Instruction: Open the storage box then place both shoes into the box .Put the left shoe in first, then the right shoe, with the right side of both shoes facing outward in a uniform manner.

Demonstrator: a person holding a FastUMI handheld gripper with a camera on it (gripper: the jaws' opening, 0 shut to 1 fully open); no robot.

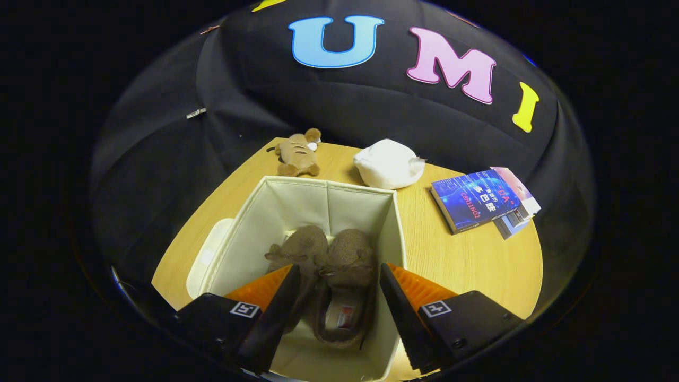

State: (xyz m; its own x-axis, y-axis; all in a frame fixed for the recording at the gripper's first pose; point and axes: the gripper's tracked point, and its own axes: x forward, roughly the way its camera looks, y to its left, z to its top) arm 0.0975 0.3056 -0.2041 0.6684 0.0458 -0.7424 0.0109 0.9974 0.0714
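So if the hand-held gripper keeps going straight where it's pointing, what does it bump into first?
Most likely the brown shoe lying between its open fingers, inside the storage box. The hand-held gripper points down into the box, where a second shoe sits beside the first. Depth is hard to judge here.

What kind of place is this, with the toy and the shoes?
Probably a practice booth set up like a home: a wooden table against black cloth, holding a plush toy, books and a fabric storage box with two brown shoes under the open gripper.
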